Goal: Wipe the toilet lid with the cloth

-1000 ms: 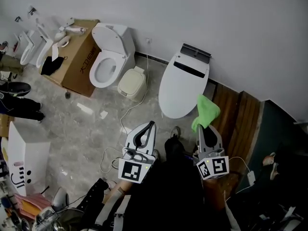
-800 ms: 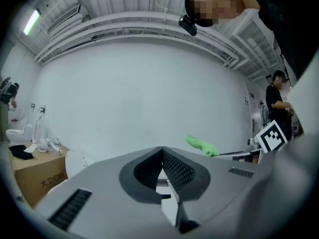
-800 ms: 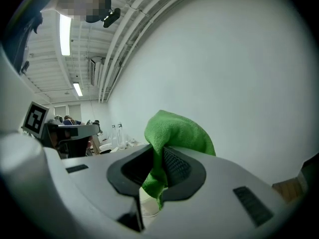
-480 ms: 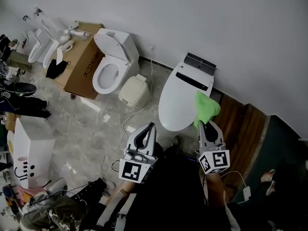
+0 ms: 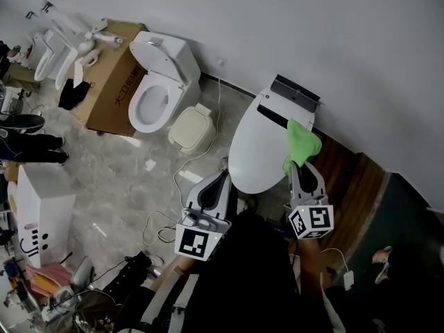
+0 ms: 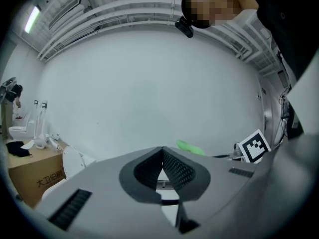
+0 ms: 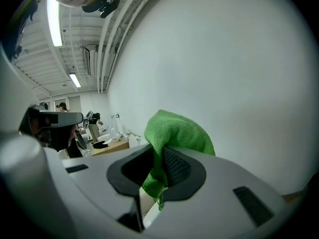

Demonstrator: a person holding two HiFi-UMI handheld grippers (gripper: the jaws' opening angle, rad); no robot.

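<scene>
A white toilet with its lid (image 5: 258,144) shut stands against the wall, a black panel at its back. My right gripper (image 5: 300,165) is shut on a green cloth (image 5: 301,143), which bunches above the jaws (image 7: 172,133) over the lid's right edge. Whether the cloth touches the lid I cannot tell. My left gripper (image 5: 223,179) is shut with nothing in it, held near the lid's front left edge. In the left gripper view its jaws (image 6: 162,156) meet at the tip, and the green cloth (image 6: 189,147) shows beyond them.
A second toilet (image 5: 156,89) with its seat open stands to the left, beside a cardboard box (image 5: 111,82) and a small cream bin (image 5: 190,127). White cables (image 5: 187,159) trail over the marble floor. Wooden boards (image 5: 347,179) lie at the right.
Both grippers have come closer to the shut toilet; the green cloth now sits over the lid's right edge instead of in front of it.
</scene>
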